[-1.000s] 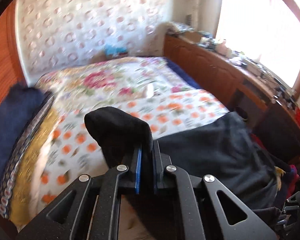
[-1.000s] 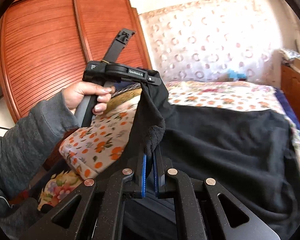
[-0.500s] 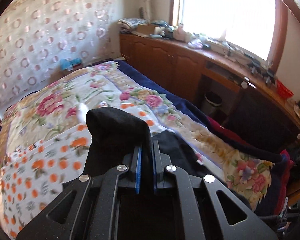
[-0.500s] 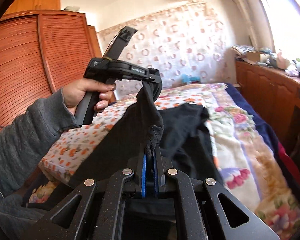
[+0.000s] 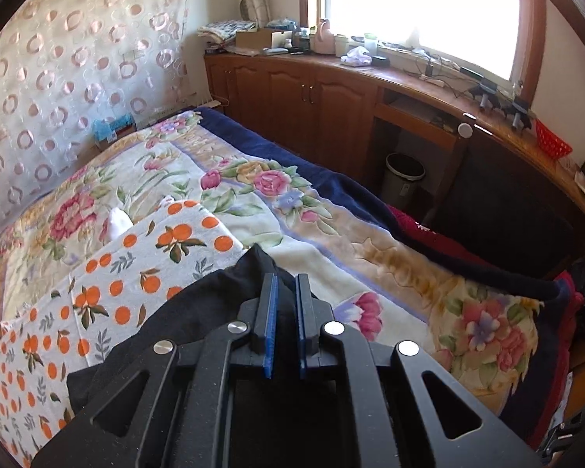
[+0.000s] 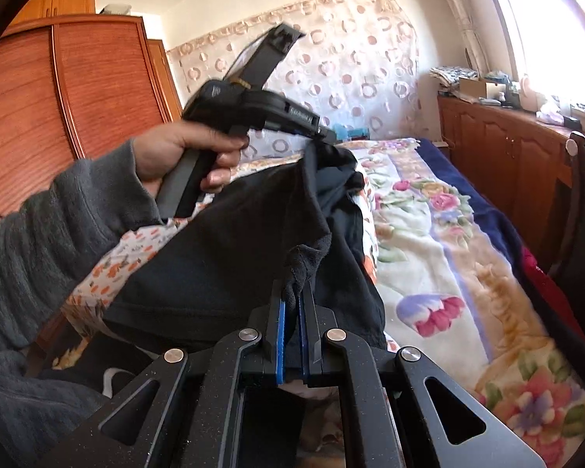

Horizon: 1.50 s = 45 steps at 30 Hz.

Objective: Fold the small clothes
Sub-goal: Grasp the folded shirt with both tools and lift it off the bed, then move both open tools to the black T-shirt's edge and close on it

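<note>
Both tongs pinch the black garment [image 6: 230,257], stretched above the bed [image 6: 429,241]: right tongs [image 6: 291,300] at six o'clock, left tongs [image 6: 323,136] (motion-blurred) at twelve. Its lower part hides behind the right tongs' frame.

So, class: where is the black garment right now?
In the right wrist view the black garment hangs left of centre above the bed, pinched between the left gripper and right gripper.

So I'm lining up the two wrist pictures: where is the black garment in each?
Left wrist: the black garment is at lower left, bunched behind the left gripper, over the orange-print cloth.
Right wrist: it fills the centre, stretched from the left gripper down to the right gripper.
Shared landmark: the wooden cabinets under the window.
</note>
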Motion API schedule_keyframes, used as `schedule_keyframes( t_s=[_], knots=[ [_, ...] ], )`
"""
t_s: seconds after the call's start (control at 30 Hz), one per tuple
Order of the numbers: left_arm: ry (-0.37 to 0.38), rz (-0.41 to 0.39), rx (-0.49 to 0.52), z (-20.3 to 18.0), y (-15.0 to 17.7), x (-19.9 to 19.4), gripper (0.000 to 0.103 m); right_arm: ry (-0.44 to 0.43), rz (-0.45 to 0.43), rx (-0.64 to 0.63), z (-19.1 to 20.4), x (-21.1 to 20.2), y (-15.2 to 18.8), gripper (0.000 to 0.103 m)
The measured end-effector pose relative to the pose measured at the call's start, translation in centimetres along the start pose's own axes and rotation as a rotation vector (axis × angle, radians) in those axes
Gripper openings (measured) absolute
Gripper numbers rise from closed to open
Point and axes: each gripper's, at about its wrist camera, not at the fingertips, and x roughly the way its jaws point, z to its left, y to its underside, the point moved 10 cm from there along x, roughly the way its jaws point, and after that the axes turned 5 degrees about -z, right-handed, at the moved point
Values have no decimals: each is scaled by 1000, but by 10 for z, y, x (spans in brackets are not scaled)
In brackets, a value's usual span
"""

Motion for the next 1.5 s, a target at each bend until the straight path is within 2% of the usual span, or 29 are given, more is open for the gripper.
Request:
schedule_keyframes(
  t_s=[0.17, 0.23, 0.3, 0.4, 0.57, 0.67, 0.73, 0.87, 1.03, 1.2, 1.33, 1.5],
  knots=[
    [-19, -19, 13, -1, 2, -13, 10, 15, 40, 9, -10, 0, 1, 6],
    [-34, -36, 11, 2, 4, -21, 13, 23, 43, 8, -12, -1, -2, 6],
    [-34, -60, -3, 5, 6, -32, 32, 24, 39, 11, -13, -4, -6, 6],
    [-40, -86, -1, 9, 11, -47, 45, 27, 34, 2, -14, -7, -11, 6],
    [-26, -98, -17, 18, 25, -63, 53, 35, 36, -30, -15, -12, -15, 6],
    [-19, -122, -34, 26, 35, -76, 82, 32, 41, -18, -16, -13, -17, 6],
    [-21, -140, -39, 30, 42, -84, 82, 32, 38, -21, -16, -15, -20, 6],
    [-15, -147, -58, 42, 62, -104, 82, 46, 32, -48, -15, -20, -27, 13],
    [-16, -107, -101, 61, 106, -125, 82, 71, 25, -41, -21, -25, -35, 44],
    [-32, -69, -157, 77, 153, -137, 82, 89, 31, -3, -32, -17, -35, 48],
    [-27, -38, -201, 81, 185, -141, 82, 125, 103, -21, -35, 5, -18, 49],
    [-23, -25, -228, 79, 208, -144, 82, 153, 167, -23, -41, 26, -1, 49]
  ],
)
